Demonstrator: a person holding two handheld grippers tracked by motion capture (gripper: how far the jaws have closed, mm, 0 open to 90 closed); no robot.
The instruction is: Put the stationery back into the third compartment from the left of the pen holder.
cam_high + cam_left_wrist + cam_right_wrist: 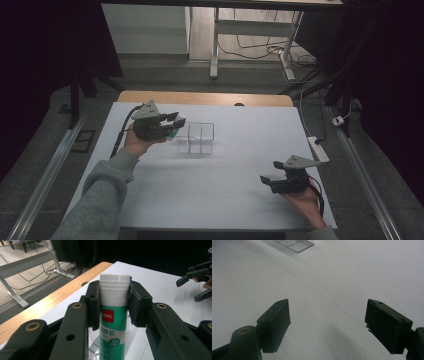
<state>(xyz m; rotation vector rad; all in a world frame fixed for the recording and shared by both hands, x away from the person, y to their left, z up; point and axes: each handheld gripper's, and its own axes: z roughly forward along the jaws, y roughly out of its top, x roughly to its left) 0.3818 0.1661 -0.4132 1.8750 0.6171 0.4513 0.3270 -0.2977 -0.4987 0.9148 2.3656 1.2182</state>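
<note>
Glue stick: (114, 315) centre of the left gripper view, upright, white cap on top, green body with a red label below; in the high view a small green patch (172, 133) left of centre.
Glue stick, contact: pinched at the cap and upper body between the two black pads, one on each side.
Left gripper: (175, 122) left of centre in the high view, jaws closed on the glue stick, pointing toward frame right; a hand holds it from below, grey sleeve running to the lower left corner.
Box: (196, 138) clear, divided into compartments, at frame centre in the high view, just right of the left gripper's tip; whether the glue stick touches it cannot be told. Its corner (297, 245) sits at the top edge of the right gripper view.
Right gripper: (270, 172) lower right of the high view, jaws spread wide, holding nothing, well apart from the box; also at the right edge of the left gripper view (195, 282).
Right gripper, own view: pads (275, 320) wide apart with bare table between.
Table: (215, 190) white surface, wooden strip along the far edge.
</note>
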